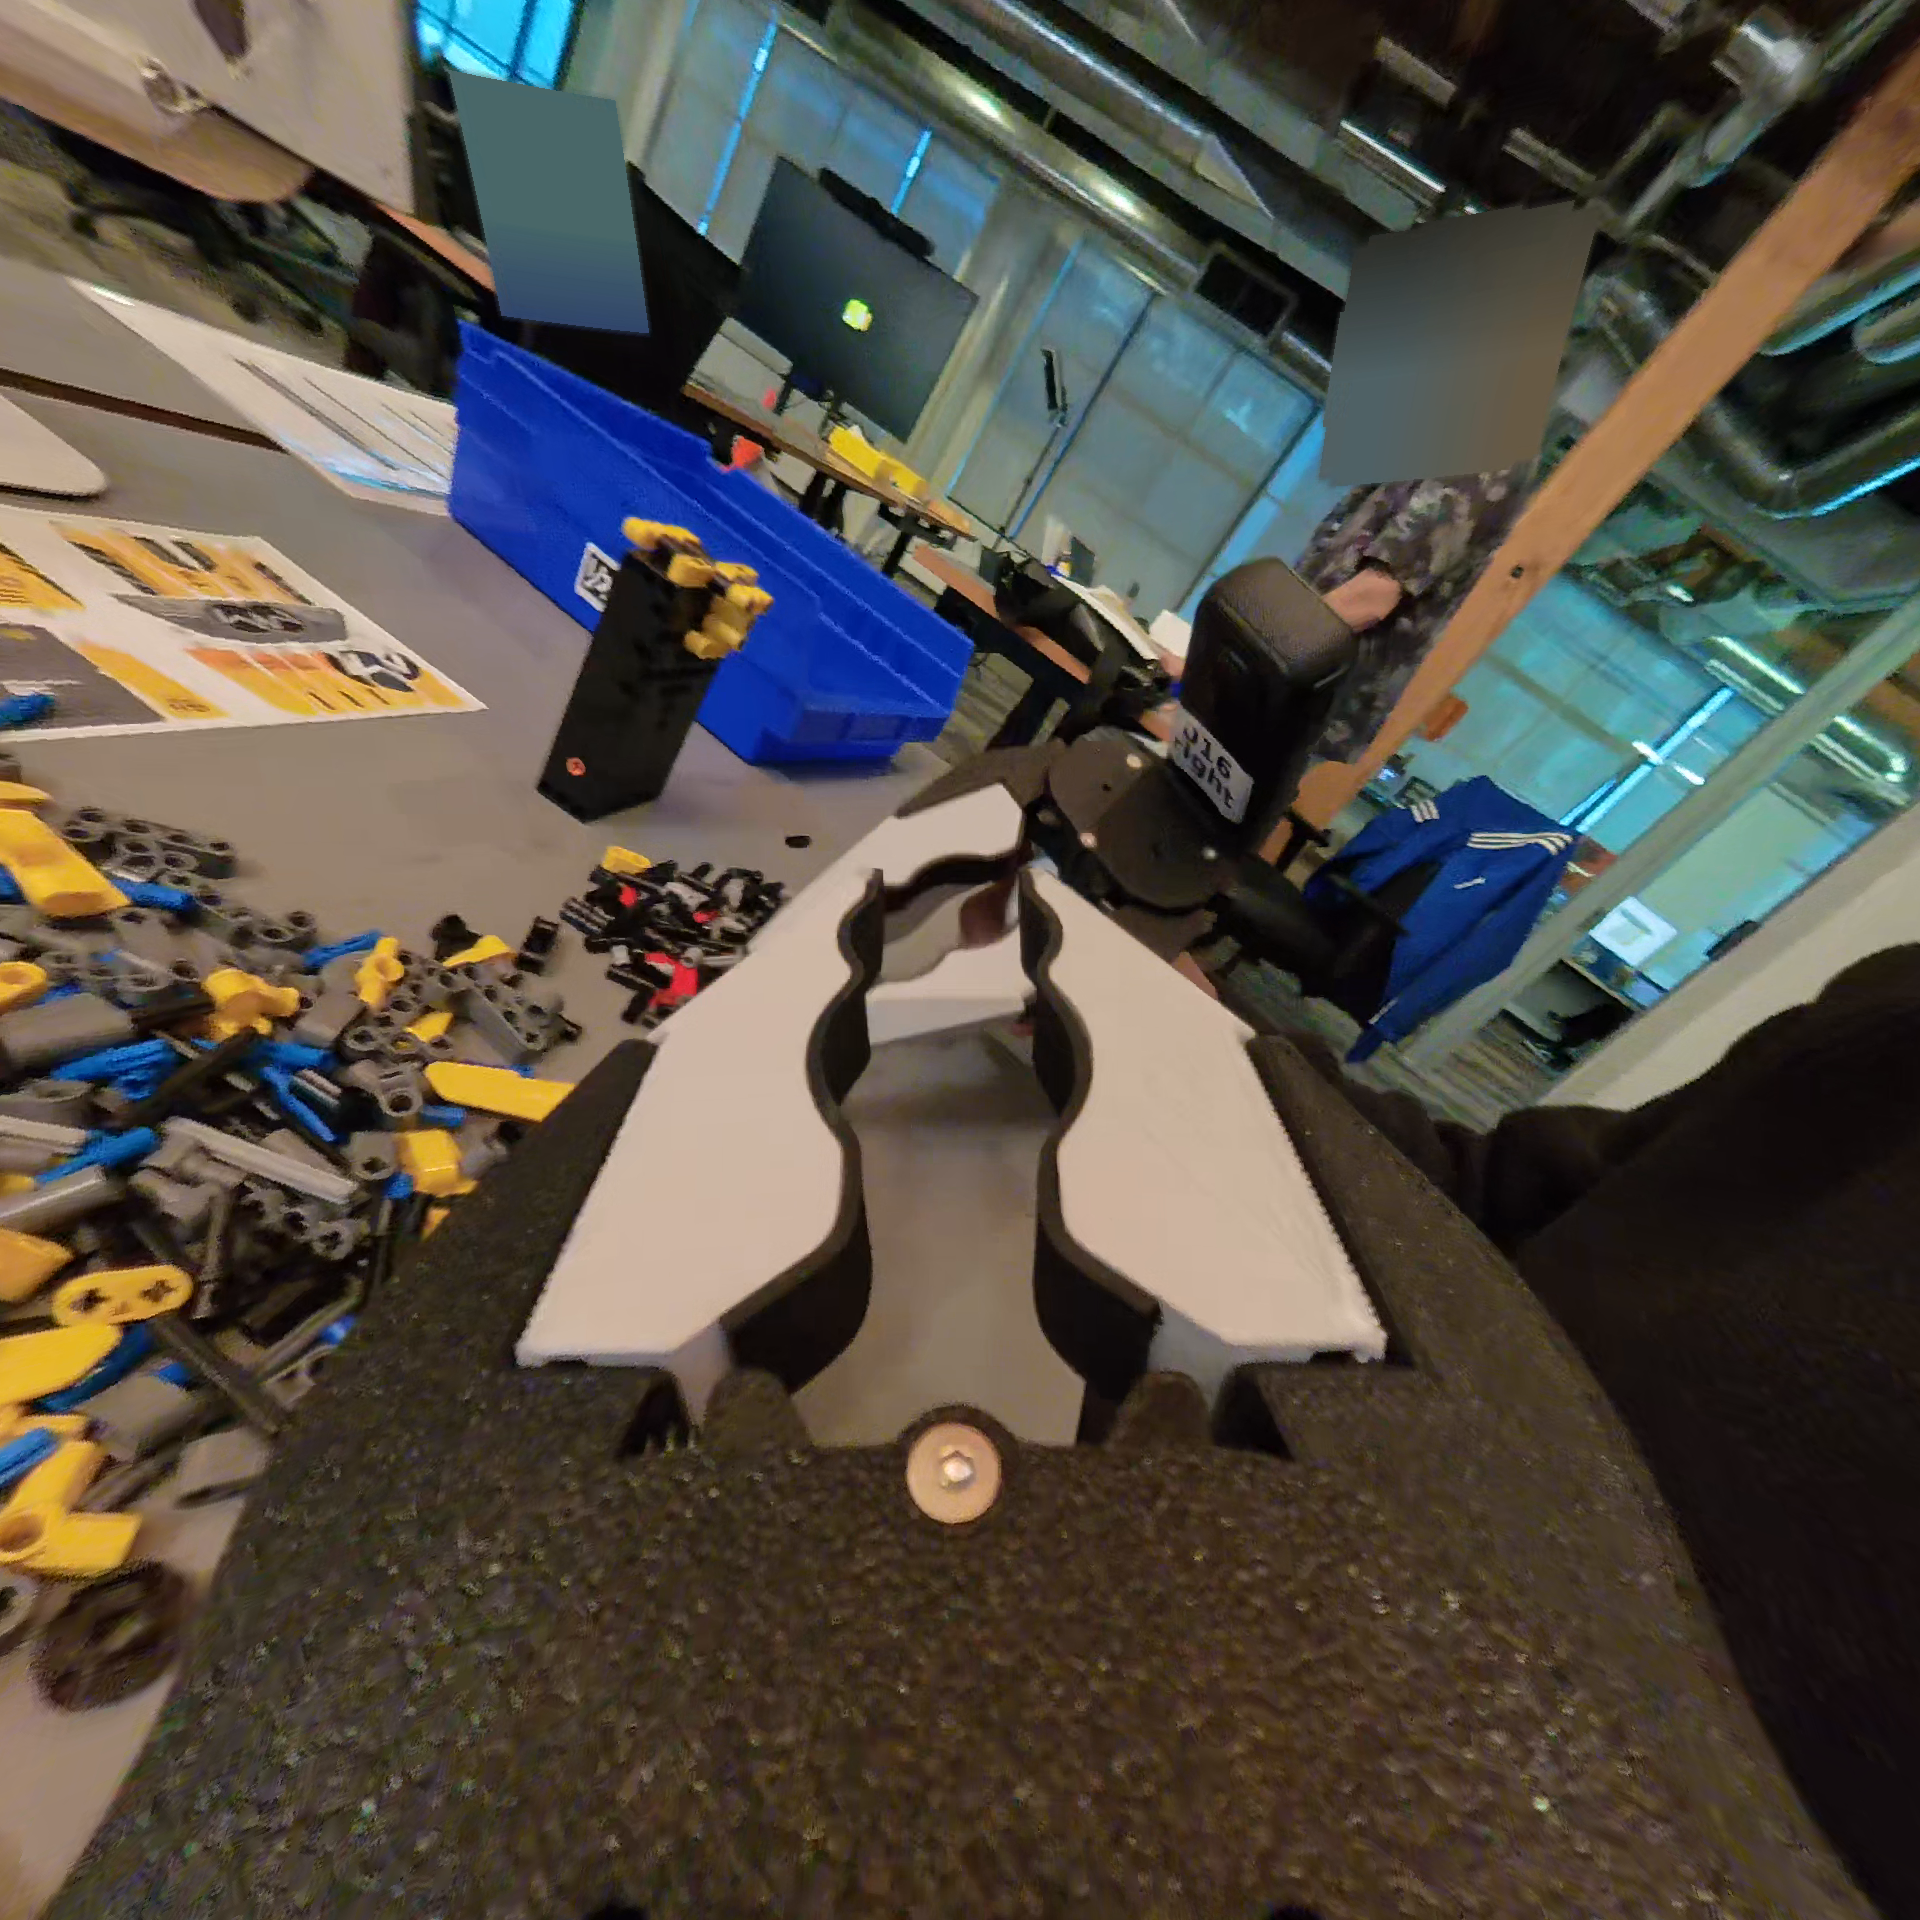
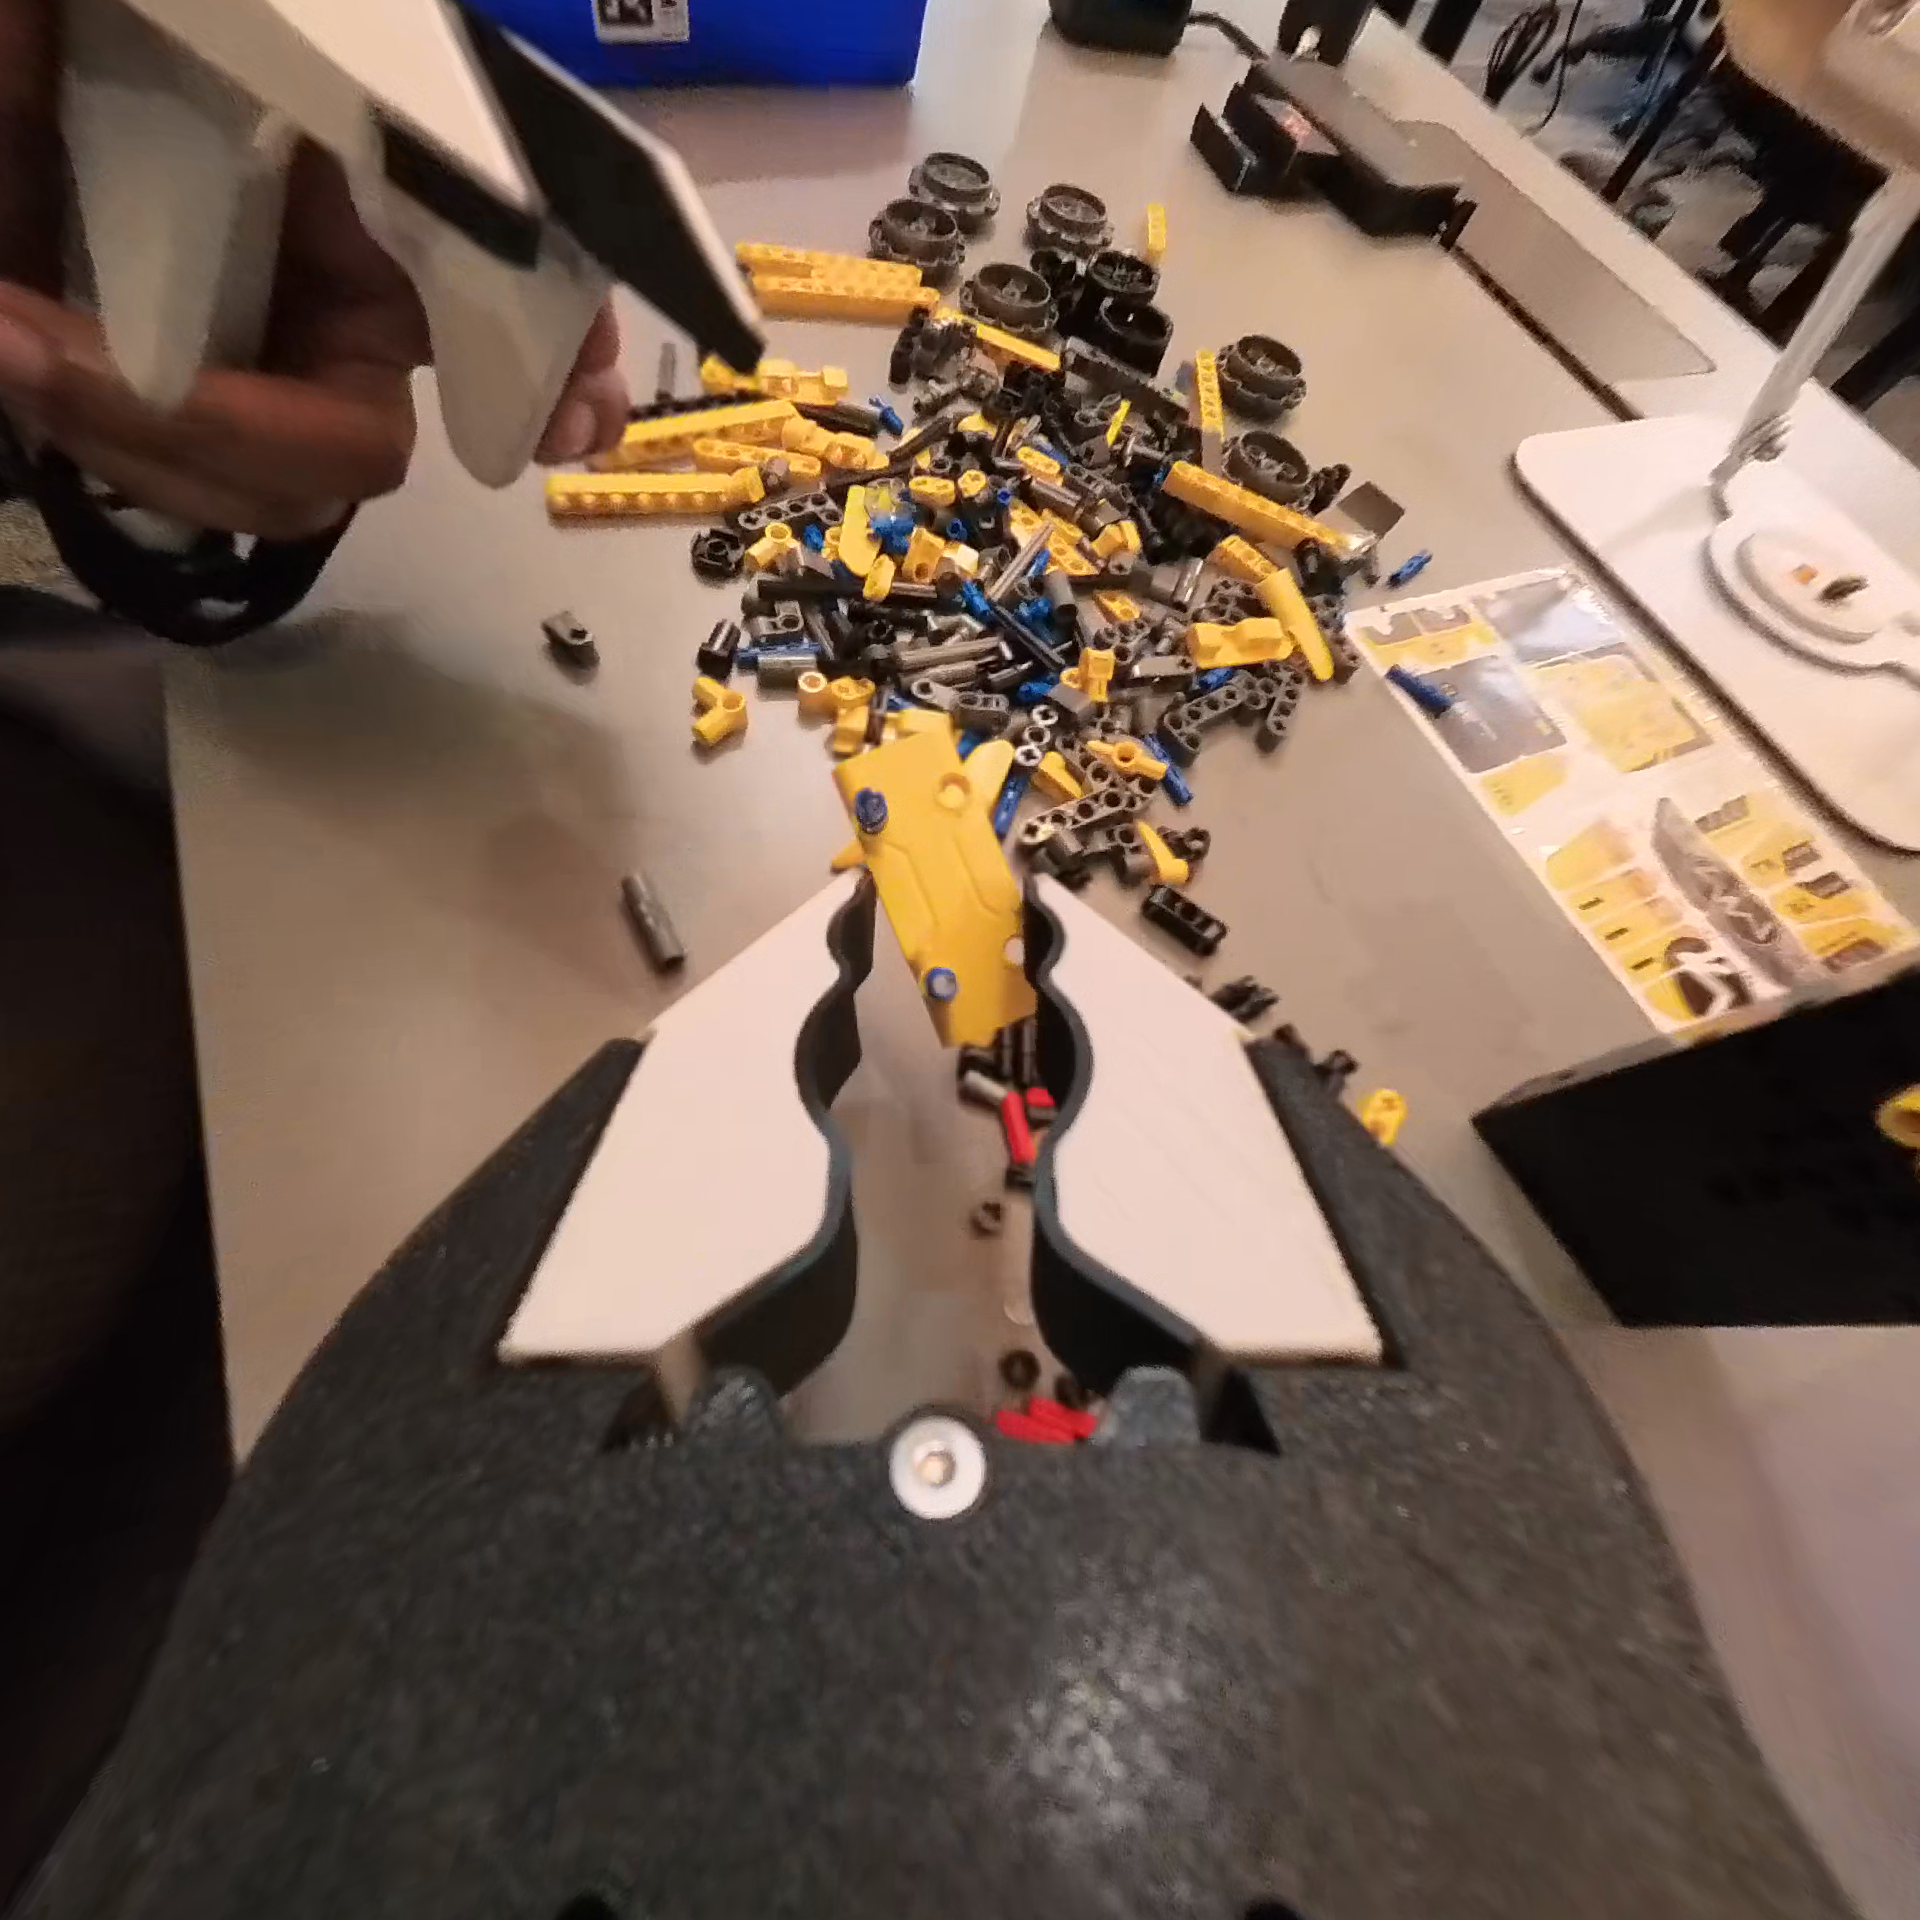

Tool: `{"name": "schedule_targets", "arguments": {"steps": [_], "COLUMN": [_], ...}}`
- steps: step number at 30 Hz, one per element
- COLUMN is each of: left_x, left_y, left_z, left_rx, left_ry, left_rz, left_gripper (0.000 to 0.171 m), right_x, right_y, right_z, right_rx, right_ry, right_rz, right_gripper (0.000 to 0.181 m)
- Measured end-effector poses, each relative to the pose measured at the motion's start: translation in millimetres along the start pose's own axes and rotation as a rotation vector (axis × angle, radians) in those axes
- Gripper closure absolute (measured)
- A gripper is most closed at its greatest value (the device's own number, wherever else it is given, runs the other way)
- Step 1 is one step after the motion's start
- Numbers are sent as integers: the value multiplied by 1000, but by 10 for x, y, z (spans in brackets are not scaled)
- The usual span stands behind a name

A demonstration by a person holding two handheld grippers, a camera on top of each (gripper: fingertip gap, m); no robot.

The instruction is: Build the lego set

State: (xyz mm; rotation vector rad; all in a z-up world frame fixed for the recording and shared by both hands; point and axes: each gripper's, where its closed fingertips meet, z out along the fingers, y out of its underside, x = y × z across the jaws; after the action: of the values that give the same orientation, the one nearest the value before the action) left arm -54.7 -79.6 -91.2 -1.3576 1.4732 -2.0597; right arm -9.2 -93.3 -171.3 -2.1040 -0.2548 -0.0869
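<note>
a large yellow panel [image 2: 940, 894] sits pinched between the tips of my right gripper [image 2: 943, 904], lifted clear of the brick pile [image 2: 1018, 582] at mid frame, so it hangs free above the grey table [image 2: 416, 831]. my left gripper [image 1: 951, 914] is parted and empty, its own tips tilted up off the table toward the room. in the right wrist view it shows at upper left, near the pile's edge. a black block with yellow pieces on top [image 1: 634, 686] stands upright just before the blue bin [image 1: 665, 540]. printed instruction sheets [image 2: 1621, 769] lie flat at right. behind, desks, a dark monitor [image 1: 852, 301] and glass walls.
</note>
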Motion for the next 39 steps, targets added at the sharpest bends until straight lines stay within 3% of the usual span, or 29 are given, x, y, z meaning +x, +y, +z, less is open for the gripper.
{"name": "schedule_targets", "arguments": {"steps": [7,10,16,25,32,36,39], "left_x": [-237,-180,-285,-312,-371,-326,-417], "left_y": [219,284,393,461,348,250,118], "left_z": [-207,-196,-96,-7,-59,-202,-470], "left_rx": [-31,-43,-99,-126,-22,-2,-25], "left_ry": [-173,-92,-132,-163,-193,-240,-351], "left_rz": [34,-94,-144,-158,-192,-131,-43], "left_gripper": [146,146,146,146,146,147,147], "right_x": [-115,-154,-122,-123,-60,17,255], "right_y": [435,511,706,683,656,563,434], "right_z": [-174,-275,-321,-275,-304,-371,-487], "right_rx": [-186,-236,-363,-222,-131,-53,64], "right_ry": [-1,-39,-22,-28,-40,-35,71], "right_rz": [40,89,25,21,93,131,152], "right_gripper": [153,153,153,151,131,129,130]}}
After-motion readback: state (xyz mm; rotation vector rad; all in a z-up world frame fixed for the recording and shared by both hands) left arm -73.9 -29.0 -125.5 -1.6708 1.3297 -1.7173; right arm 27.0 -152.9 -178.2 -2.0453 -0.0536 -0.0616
